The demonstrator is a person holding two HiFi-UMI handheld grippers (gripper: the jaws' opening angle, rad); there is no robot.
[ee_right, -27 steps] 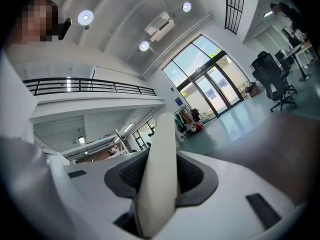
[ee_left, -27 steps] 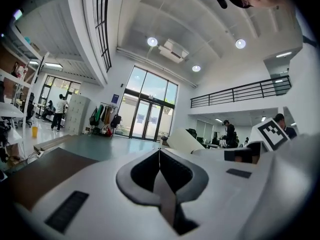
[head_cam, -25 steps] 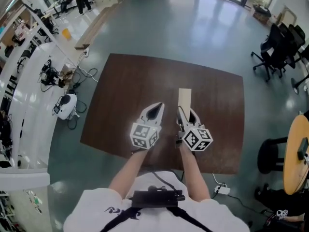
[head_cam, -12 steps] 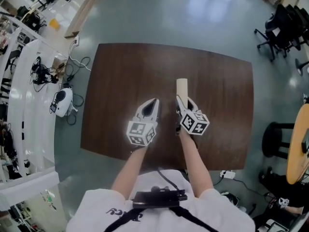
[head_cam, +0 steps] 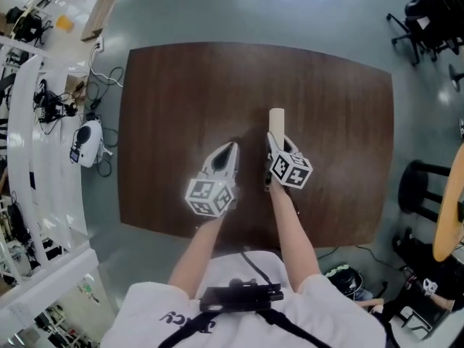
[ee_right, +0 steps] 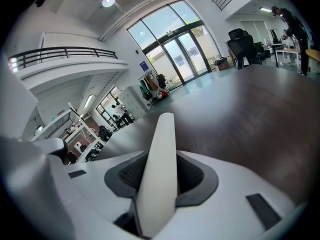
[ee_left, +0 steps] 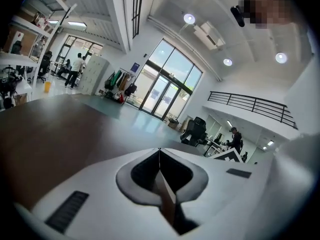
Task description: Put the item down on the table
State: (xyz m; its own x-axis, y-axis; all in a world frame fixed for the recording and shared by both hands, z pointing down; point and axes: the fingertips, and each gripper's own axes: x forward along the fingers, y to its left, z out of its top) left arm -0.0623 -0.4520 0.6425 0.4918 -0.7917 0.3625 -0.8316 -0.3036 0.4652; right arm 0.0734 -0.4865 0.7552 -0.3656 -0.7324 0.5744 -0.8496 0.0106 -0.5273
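Observation:
A long cream-white roll sticks out forward from my right gripper, which is shut on it over the middle of the dark brown table. In the right gripper view the roll fills the gap between the two pads and points away over the tabletop. Whether the roll touches the table I cannot tell. My left gripper hovers beside it, to the left, jaws closed together with nothing between them; the left gripper view shows its tips meeting in one line.
The table stands on a grey floor. Black office chairs are at the far right, a round wooden table edge at the right. White shelving with gear and cables runs along the left. A power strip lies below the table's near edge.
Both grippers have come down toward the table and moved slightly forward; the roll stays in the right gripper. The head view now looks more squarely down on the table.

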